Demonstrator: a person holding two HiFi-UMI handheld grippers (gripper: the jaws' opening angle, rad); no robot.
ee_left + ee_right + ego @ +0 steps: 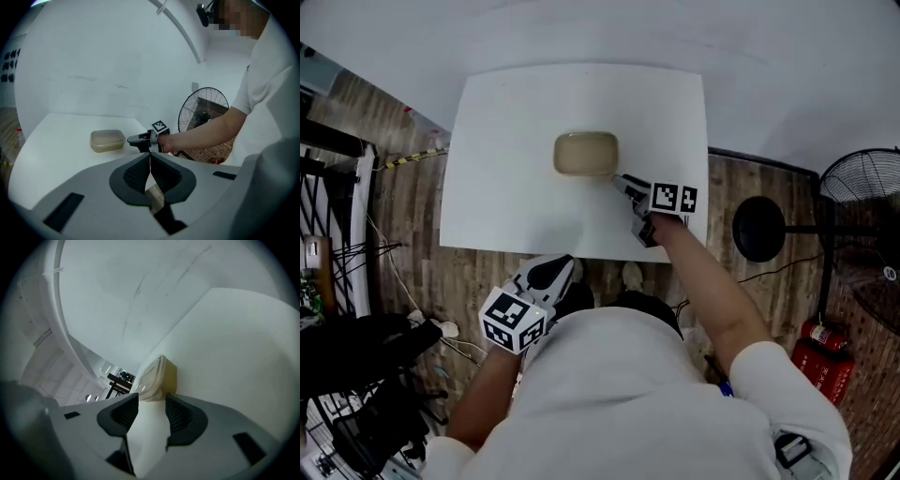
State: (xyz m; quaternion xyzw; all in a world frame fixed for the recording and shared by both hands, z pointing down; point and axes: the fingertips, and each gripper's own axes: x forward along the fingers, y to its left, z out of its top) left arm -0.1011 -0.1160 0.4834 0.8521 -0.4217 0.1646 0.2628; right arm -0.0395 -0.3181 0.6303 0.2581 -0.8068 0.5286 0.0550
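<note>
Right gripper (621,182) beside container (586,154) (beige)

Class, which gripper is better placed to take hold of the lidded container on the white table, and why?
Right. The right gripper is at the container's edge, fingers apart, with it just ahead of them. The left gripper hangs back beyond the table's near edge, fingers together.

Box (157,378) near end sits behind R fingers (183,418) in right gripper view; touching or not, can't tell. Contents unclear, plastic's cloudy. Fan (861,187) cut off at head view's right edge.
</note>
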